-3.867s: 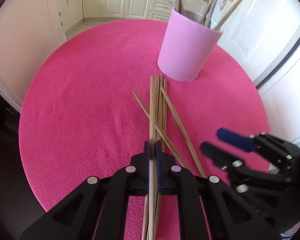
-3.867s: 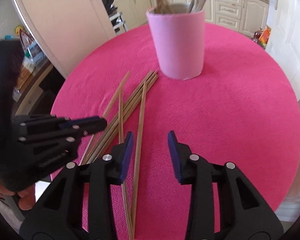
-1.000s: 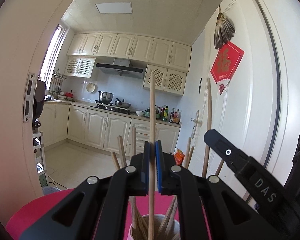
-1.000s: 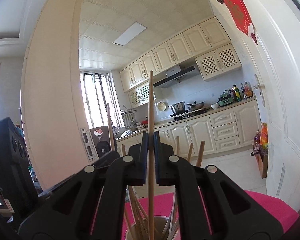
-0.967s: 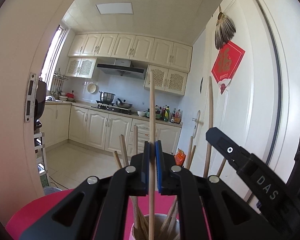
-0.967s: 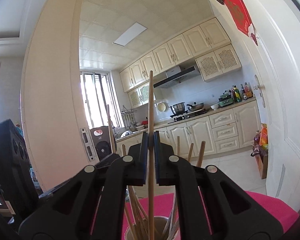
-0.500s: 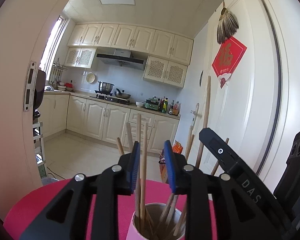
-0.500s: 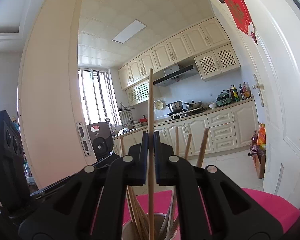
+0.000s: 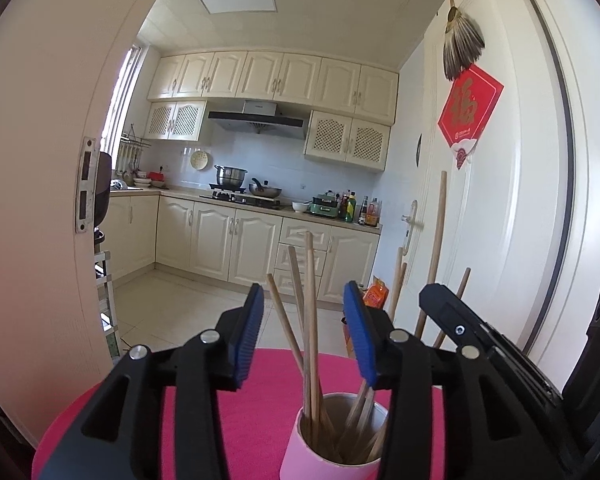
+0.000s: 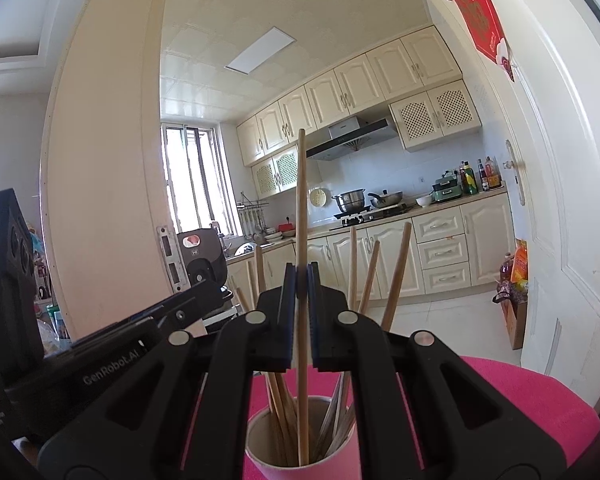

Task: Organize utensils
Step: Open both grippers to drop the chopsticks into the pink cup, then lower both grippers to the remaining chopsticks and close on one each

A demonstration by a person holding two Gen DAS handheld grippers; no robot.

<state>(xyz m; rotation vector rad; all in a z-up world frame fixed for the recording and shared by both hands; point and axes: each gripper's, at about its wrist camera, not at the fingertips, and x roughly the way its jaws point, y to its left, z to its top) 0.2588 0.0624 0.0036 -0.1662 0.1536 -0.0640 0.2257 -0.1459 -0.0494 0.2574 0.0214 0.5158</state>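
Note:
A pink cup [image 9: 320, 456] stands on the round pink table [image 9: 260, 392] with several wooden chopsticks [image 9: 310, 320] upright in it. My left gripper [image 9: 303, 332] is open just above the cup, its blue pads either side of the sticks and touching none. My right gripper [image 10: 300, 280] is shut on one chopstick [image 10: 301, 200], held upright with its lower end inside the cup [image 10: 340, 460]. The right gripper body shows at the right of the left wrist view [image 9: 480, 340]. The left gripper body shows at the left of the right wrist view [image 10: 120, 344].
A white door [image 9: 500, 200] with a red paper sign [image 9: 470, 108] stands close behind the table on the right. A beige wall [image 9: 40, 200] stands at the left. Kitchen cabinets [image 9: 228, 240] lie beyond. The two grippers are close side by side.
My left gripper has opened and let its chopstick drop into the cup with the others. My right gripper stays shut on its chopstick above the cup.

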